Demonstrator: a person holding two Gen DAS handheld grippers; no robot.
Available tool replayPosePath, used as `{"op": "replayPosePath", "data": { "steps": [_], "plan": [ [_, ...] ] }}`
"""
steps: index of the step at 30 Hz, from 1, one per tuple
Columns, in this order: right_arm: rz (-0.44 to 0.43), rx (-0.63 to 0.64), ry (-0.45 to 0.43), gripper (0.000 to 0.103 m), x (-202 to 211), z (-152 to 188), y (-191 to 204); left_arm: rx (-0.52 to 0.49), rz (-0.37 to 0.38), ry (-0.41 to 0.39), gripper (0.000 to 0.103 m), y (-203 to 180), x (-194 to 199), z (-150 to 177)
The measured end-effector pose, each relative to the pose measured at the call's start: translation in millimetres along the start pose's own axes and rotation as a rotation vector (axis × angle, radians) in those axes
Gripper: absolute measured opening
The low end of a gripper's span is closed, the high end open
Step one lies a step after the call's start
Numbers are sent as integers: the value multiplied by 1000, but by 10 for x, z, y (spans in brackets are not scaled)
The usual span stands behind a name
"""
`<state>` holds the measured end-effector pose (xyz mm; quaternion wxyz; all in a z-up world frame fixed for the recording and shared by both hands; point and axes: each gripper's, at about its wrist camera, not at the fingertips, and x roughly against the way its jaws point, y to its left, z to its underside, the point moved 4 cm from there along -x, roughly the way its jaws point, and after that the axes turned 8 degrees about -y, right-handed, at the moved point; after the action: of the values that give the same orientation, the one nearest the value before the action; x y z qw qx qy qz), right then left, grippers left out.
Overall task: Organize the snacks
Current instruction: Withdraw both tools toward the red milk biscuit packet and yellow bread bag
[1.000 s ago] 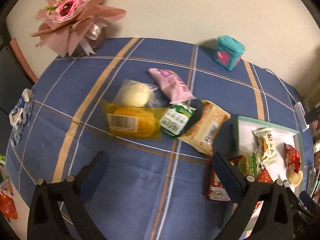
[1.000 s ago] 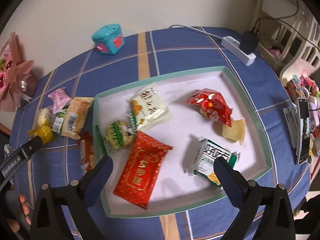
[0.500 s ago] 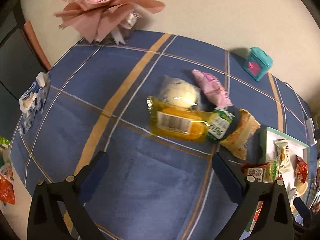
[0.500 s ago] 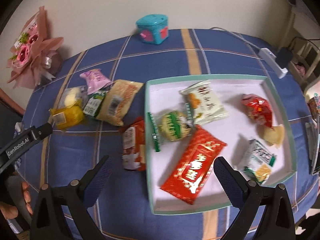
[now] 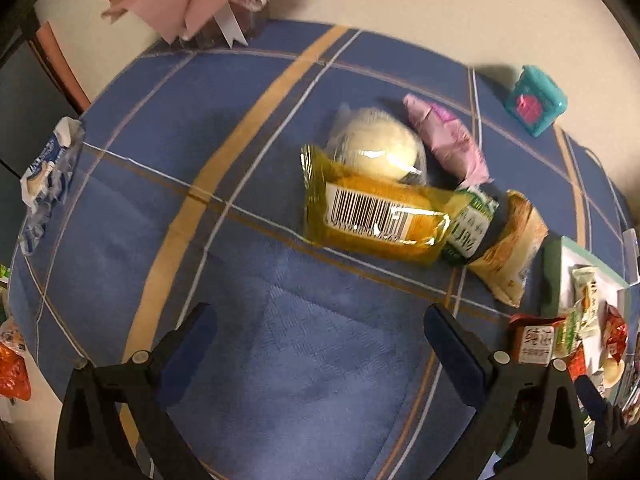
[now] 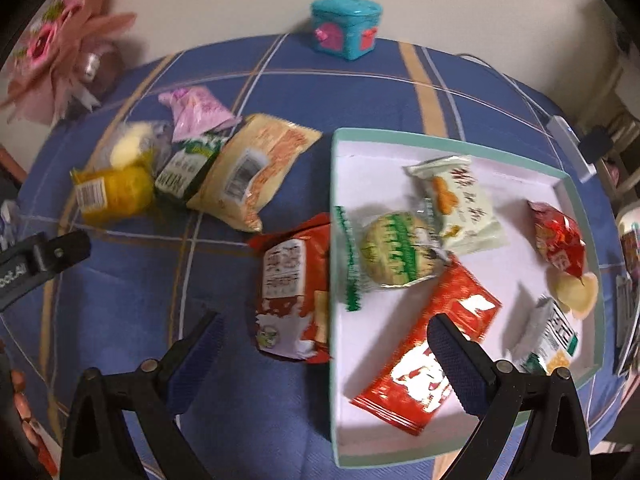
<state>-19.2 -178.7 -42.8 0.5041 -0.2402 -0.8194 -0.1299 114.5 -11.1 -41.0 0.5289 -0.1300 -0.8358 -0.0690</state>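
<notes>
A green-rimmed white tray holds several snack packets, among them a long red one and a round green-striped one. Loose on the blue cloth lie a yellow packet, a pale round bun, a pink packet, a green-and-white packet, a tan packet and a red packet against the tray's left wall. My left gripper is open and empty, short of the yellow packet. My right gripper is open, straddling the red packet and the tray's wall.
A teal box stands at the table's far edge by the wall. A pink bouquet fills the far left corner. A blue-and-white wrapper lies at the left edge. A white power strip lies beyond the tray.
The left gripper has closed in on the yellow packet and bun, which now loom larger. The right gripper has swung left, from over the tray to its left wall and the red packet.
</notes>
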Motion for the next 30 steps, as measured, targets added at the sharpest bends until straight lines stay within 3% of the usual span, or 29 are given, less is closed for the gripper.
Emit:
{"op": "replayPosePath", "data": {
  "steps": [10, 30],
  "plan": [
    [-110, -6, 24, 93, -143, 4, 274, 41, 20, 10, 103, 121, -81, -33],
    [-108, -26, -10, 89, -100, -180, 241, 81, 58, 13, 103, 184, -89, -95]
  ]
}}
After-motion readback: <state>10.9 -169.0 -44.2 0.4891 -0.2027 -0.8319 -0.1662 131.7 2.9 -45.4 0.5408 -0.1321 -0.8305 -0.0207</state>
